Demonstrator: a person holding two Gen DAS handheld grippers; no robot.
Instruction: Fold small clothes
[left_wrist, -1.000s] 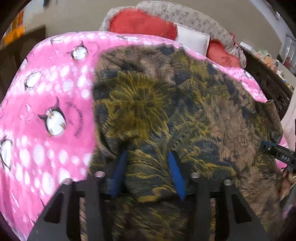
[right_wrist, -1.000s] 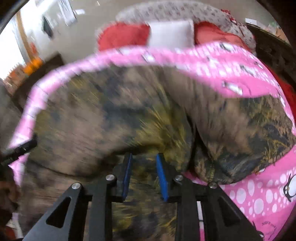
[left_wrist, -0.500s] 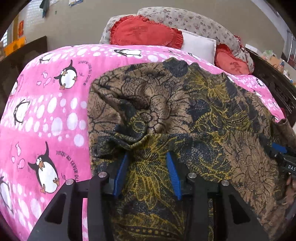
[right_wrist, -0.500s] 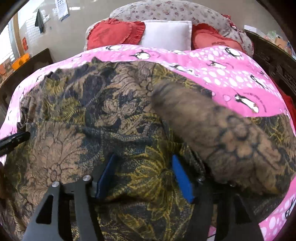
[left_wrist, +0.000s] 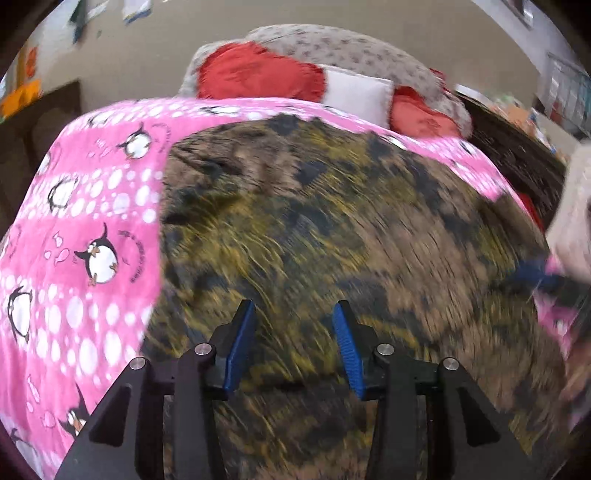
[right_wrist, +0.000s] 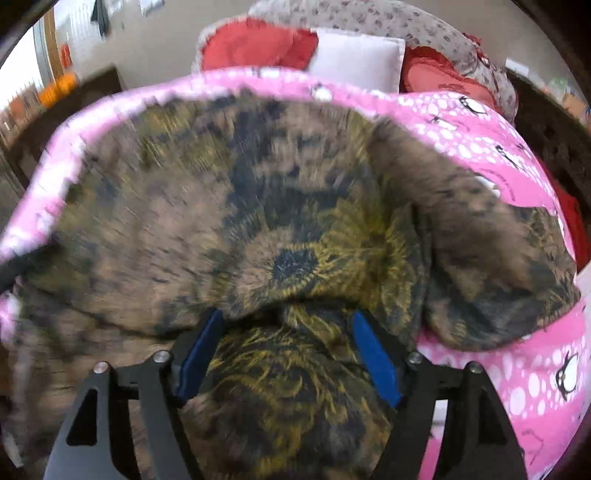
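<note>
Brown-and-yellow floral garment (left_wrist: 332, 229) on pink penguin blanket (left_wrist: 92, 221) — left claw (left_wrist: 293, 321) and right claw (right_wrist: 288, 332) both parted.

Left gripper (left_wrist: 293, 338) and right gripper (right_wrist: 288, 356) both gape (blue pads apart).

The brown, navy and yellow floral garment (left_wrist: 332, 229) lies spread, rumpled, across the pink penguin blanket (left_wrist: 92, 221).

This is looking like a bedroom in a home. A pink penguin blanket (left_wrist: 92, 229) is covering a bed, and red cushions (left_wrist: 258, 74), a white pillow (left_wrist: 358, 92) and a flowered grey pillow (right_wrist: 369, 18) are lying at its head. Dark wooden furniture (left_wrist: 517, 158) is standing beside it, and papers (right_wrist: 147, 5) are hanging on the beige wall (left_wrist: 155, 55).
</note>
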